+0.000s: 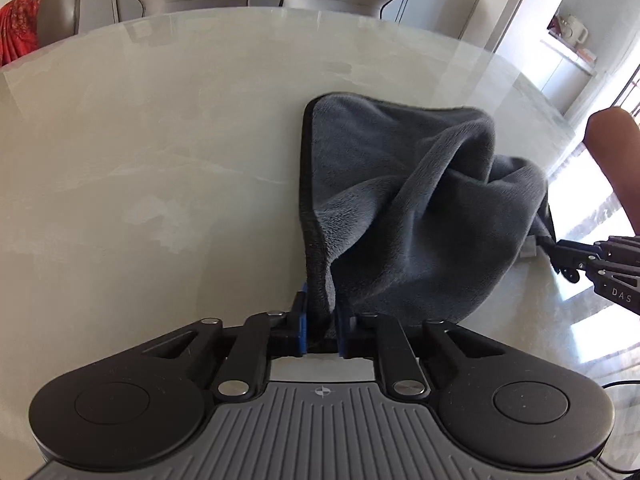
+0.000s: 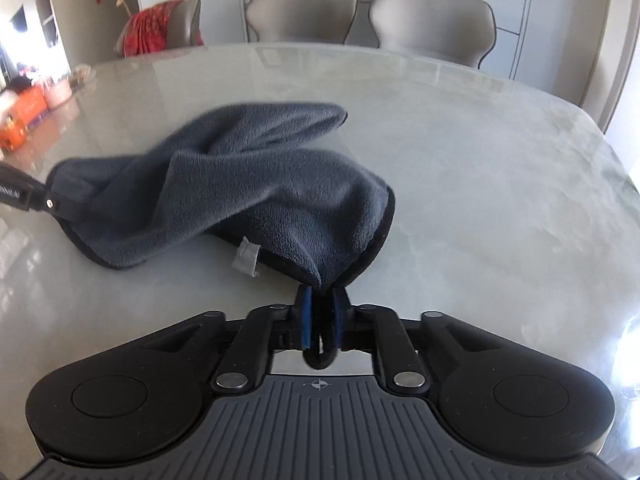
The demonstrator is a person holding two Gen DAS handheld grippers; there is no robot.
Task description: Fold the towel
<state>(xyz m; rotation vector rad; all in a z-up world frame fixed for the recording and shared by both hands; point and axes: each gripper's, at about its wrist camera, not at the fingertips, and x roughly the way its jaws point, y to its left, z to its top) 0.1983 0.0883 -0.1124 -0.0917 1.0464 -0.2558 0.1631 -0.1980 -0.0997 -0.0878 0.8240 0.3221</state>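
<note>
Left tool (image 1: 320, 320): my blue pads are clamped on one corner of the dark grey towel (image 1: 400, 200), its black hem pinched between them.
Towel: bunched in loose folds on the pale marble desk (image 1: 160, 160), strung between my two tools; a white tag (image 2: 246, 258) hangs from its near edge.
Right tool (image 2: 320, 312): clamped on the opposite corner, a loop of black hem poking out behind the pads.
Beyond the desk: beige chairs (image 2: 432, 20), one draped in red cloth (image 2: 156, 28).
</note>
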